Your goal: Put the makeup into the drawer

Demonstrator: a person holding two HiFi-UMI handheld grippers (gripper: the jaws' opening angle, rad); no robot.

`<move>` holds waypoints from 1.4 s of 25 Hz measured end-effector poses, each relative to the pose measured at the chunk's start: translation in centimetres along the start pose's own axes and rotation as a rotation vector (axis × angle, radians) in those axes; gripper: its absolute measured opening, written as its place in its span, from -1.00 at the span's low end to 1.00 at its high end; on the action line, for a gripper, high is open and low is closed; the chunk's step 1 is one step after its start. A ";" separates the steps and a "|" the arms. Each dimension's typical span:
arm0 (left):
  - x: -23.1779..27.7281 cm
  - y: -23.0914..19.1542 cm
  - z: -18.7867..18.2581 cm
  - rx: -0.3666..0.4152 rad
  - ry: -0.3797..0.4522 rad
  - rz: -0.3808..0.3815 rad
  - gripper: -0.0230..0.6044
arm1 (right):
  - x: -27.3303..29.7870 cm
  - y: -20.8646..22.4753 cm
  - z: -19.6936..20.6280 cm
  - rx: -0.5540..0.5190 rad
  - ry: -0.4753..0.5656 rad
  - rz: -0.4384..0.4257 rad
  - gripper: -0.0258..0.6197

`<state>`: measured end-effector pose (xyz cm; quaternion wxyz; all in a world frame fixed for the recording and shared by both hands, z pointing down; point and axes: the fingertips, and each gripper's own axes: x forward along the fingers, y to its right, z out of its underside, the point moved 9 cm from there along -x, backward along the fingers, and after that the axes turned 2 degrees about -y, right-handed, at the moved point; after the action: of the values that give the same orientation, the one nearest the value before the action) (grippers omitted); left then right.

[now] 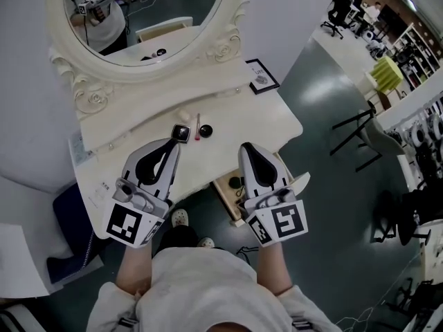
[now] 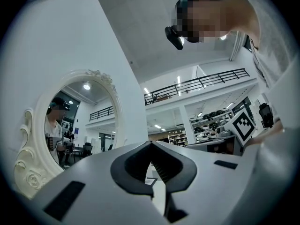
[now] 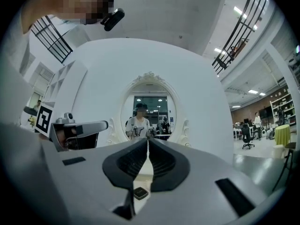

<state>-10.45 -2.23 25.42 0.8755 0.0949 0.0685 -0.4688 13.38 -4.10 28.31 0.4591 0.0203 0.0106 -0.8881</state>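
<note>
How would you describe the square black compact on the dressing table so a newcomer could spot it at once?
Start at the big oval mirror with its carved white frame, then drop to the white dressing table below. Three small items lie mid-table; the compact is leftmost, square and black, unlike the thin pink stick and round black pot.

A large open lab-cum-office hall: polished grey-green floor [image 1: 325,102], black office chairs [image 1: 339,9] and white storage shelving [image 1: 415,47] at two o'clock, a black-railed mezzanine [image 2: 197,84] overhead, surrounding a staged white carved dressing bench [image 1: 270,123].
</note>
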 end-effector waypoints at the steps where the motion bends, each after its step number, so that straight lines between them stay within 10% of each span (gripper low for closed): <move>1: 0.2 -0.4 0.2 0.002 -0.001 0.004 -0.88 | 0.5 0.0 0.2 -0.002 -0.004 0.001 -0.84; 35: 4.5 -11.9 9.7 -0.057 -0.163 0.163 -0.88 | 14.4 1.3 12.7 0.065 -0.439 0.054 -0.84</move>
<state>-17.60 -14.63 32.72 0.9158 0.0369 0.0023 -0.4000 5.76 -17.03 40.30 0.4732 -0.1585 -0.1188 -0.8584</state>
